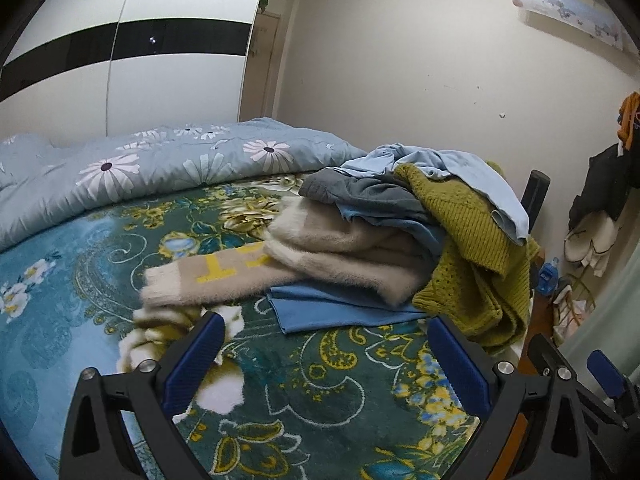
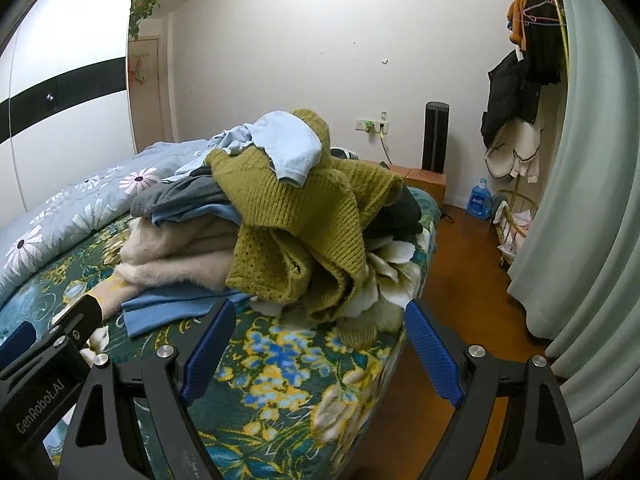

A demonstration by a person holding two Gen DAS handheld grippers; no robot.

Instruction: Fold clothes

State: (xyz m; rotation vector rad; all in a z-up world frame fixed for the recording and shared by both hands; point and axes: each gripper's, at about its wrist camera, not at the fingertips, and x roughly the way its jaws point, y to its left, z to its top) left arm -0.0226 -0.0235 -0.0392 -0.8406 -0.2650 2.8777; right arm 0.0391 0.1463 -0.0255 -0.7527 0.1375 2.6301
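Scene: a heap of clothes [image 2: 256, 216] lay unfolded near the corner of the bed [image 1: 300, 392], on a green flowered blanket.
Heap, top: a pale blue shirt [image 2: 286, 146] was draped over a mustard knit sweater [image 2: 296, 220].
Heap, middle: a grey garment [image 1: 360, 192] and a cream fuzzy sweater [image 1: 340, 256] with yellow lettering lay beneath.
Heap, bottom: a flat blue piece [image 1: 332, 308] stuck out toward the cameras.
Left tongs [image 1: 326, 356]: spread wide, holding nothing, hovering over the blanket just short of the blue piece.
Right tongs [image 2: 320, 344]: also spread wide and empty, near the hanging hem of the mustard sweater, close to the bed's edge.
Step, judged: picking 1 garment off the heap to spread it flat; nothing folded yet.
Method note: take the top item first, probably the pale blue shirt, so the lower layers are not dragged along.
Method note: pinch 1 layer only, at 2 well-separated points such as the shoulders.
Method note: carry it to the bare blanket on the left, away from the edge.
Risk: the mustard sweater overhung the corner and could slide to the floor [image 2: 460, 264] if tugged.
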